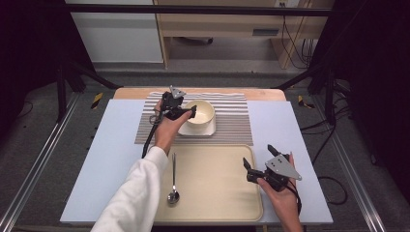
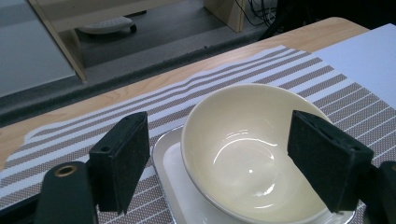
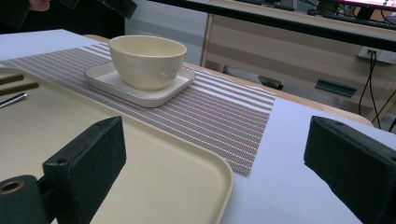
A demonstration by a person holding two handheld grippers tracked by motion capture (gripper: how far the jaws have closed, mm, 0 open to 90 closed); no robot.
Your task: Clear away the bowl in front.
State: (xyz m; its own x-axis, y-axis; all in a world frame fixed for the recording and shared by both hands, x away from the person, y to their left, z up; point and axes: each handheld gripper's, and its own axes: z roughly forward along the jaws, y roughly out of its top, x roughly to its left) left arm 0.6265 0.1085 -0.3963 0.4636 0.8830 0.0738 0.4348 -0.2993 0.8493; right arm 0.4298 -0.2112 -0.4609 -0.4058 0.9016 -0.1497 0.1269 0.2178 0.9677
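One cream bowl (image 2: 247,149) between spread left claw (image 2: 233,163) jaws, untouched

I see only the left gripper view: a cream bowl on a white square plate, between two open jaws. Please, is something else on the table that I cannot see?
Observer: Yes. In the high view a beige tray lies near the person, in front of the striped mat.
Operator: Is something on this tray?
Observer: A metal spoon lies on its left part, handle pointing away from the person.
Operator: And where is the other gripper?
Observer: The right gripper is open, held over the tray's right edge, apart from the bowl.
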